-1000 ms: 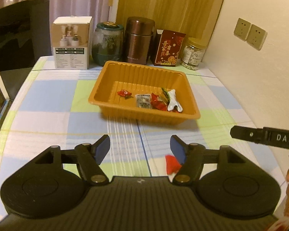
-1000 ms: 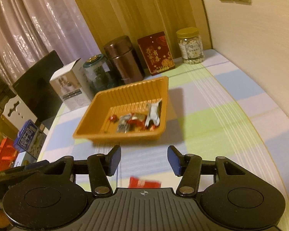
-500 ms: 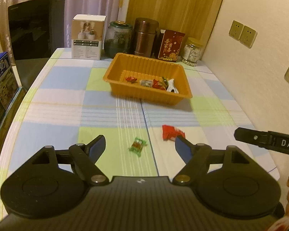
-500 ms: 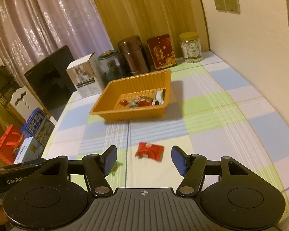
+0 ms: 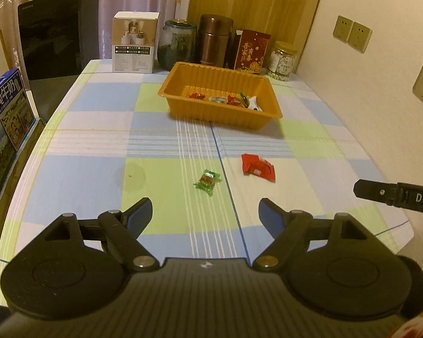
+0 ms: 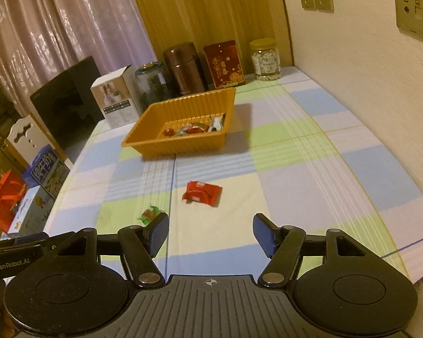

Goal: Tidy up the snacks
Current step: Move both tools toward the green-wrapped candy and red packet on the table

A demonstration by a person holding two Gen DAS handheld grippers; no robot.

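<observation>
An orange tray (image 5: 183, 80) (image 6: 143, 118) with several wrapped snacks in it stands on the far half of the checked tablecloth. Two snacks lie loose on the cloth nearer me: a green-wrapped candy (image 5: 207, 180) (image 6: 149, 214) and a red packet (image 5: 258, 166) (image 6: 201, 193). My left gripper (image 5: 205, 212) hangs over the near part of the table, jaws opening, nothing between them; the candy lies just beyond its tips. My right gripper (image 6: 210, 231) is also opening and empty, with the red packet ahead of it. The right gripper's body (image 5: 394, 194) shows at the left wrist view's right edge.
Along the table's back edge stand a white box (image 5: 134, 45), a dark glass jar (image 5: 177, 44), a brown canister (image 5: 215, 43), a red tin (image 5: 251, 52) and a clear jar (image 5: 282, 60). A black chair (image 5: 56, 33) and cartons (image 5: 7, 107) are at the left, a wall at the right.
Both grippers have pulled back from the tray toward the near edge and opened wider. The green candy and red packet, partly hidden before, now lie in plain view ahead of the fingertips.
</observation>
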